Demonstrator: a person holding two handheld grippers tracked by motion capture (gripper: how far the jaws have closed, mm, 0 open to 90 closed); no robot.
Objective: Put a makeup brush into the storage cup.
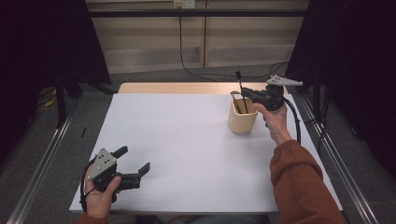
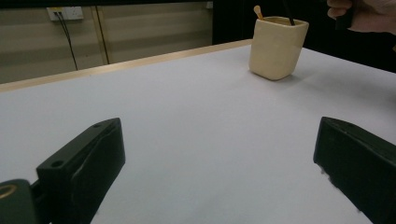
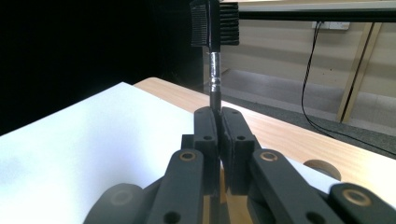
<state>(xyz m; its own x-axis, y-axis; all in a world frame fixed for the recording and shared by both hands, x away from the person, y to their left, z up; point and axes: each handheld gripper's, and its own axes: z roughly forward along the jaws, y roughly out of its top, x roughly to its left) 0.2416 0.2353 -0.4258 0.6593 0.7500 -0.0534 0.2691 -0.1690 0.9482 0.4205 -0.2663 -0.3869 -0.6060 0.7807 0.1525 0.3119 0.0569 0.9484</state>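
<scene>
While right gripper (image 3: pixel 218 116) jaws clamp brush (image 3: pixel 214 28) over cup (image 1: pixel 242 116) — left gripper (image 1: pixel 135 161) jaws wide, empty

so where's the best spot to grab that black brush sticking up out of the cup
Grip the thin stem of the black brush just below its comb head, coming in level from the side above the cup. The stem stands nearly upright and clear of the rim there, so the flat pads can pinch it squarely. The right tongs are already shut on it at that height.
</scene>
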